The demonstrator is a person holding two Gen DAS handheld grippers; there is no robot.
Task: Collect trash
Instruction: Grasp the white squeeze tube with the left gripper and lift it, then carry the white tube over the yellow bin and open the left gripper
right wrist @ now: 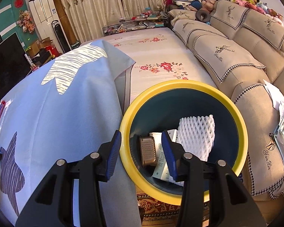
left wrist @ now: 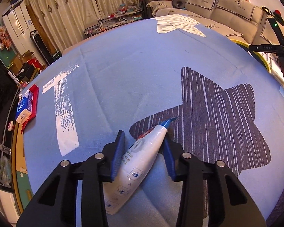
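A white squeeze tube (left wrist: 142,160) with a blue tip lies slantwise on the blue star-print cloth (left wrist: 123,66). My left gripper (left wrist: 143,135) is down around it; both blue pads touch its sides, so it is shut on the tube. In the right wrist view my right gripper (right wrist: 141,133) straddles the yellow rim (right wrist: 179,84) of a dark bin, one finger outside and one inside, with a gap beside the rim, so it stands open. The bin holds a white foam net (right wrist: 197,134), a brown ridged piece (right wrist: 147,151) and a white box (right wrist: 161,162). The bin's rim (left wrist: 259,54) shows at the cloth's right edge.
A red and blue tissue pack (left wrist: 26,106) lies at the cloth's left edge. A flowered mattress (right wrist: 157,56) and a beige sofa (right wrist: 236,56) stand beyond the bin, with papers (right wrist: 282,117) on the sofa arm. A patterned rug (right wrist: 157,206) lies below the bin.
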